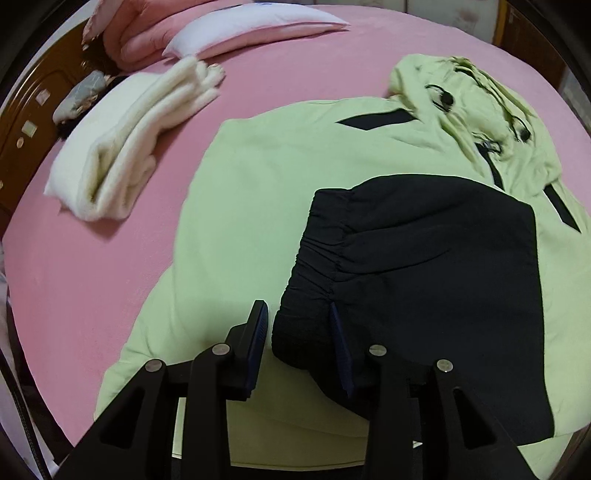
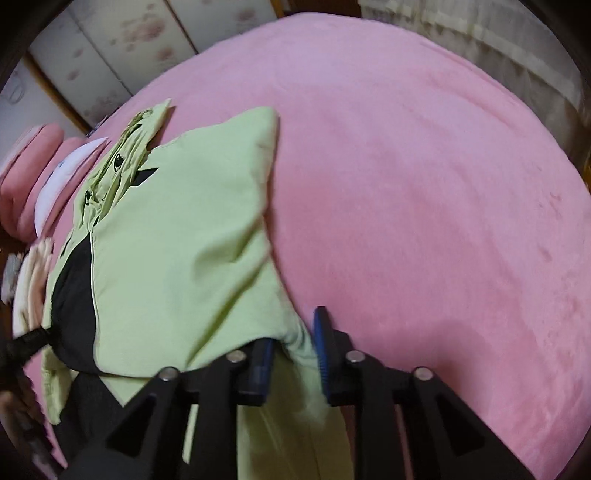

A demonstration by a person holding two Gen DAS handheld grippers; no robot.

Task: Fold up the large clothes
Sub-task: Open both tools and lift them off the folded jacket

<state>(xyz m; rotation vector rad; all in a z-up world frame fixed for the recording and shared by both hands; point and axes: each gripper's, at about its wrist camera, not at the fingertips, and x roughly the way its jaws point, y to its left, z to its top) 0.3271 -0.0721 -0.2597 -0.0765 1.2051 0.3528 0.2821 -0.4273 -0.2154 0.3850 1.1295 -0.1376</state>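
A light green hooded jacket point(image 1: 266, 177) with black panels lies spread on the pink bed point(image 1: 92, 258), hood toward the far side. Its black lower part with the elastic hem point(image 1: 424, 277) is folded up over the green body. My left gripper point(image 1: 299, 325) is open, with the bunched black hem edge between its fingers. In the right wrist view the jacket point(image 2: 177, 240) lies at left. My right gripper point(image 2: 293, 339) has a fold of the green fabric point(image 2: 299, 343) between its fingers; the jaws stand partly apart around it.
A folded cream blanket point(image 1: 122, 147) lies on the bed at left. Pink and white pillows point(image 1: 229, 29) sit at the far edge by a wooden headboard point(image 1: 26, 122). Bare pink sheet point(image 2: 424, 184) fills the right side. A wardrobe point(image 2: 110, 55) stands behind.
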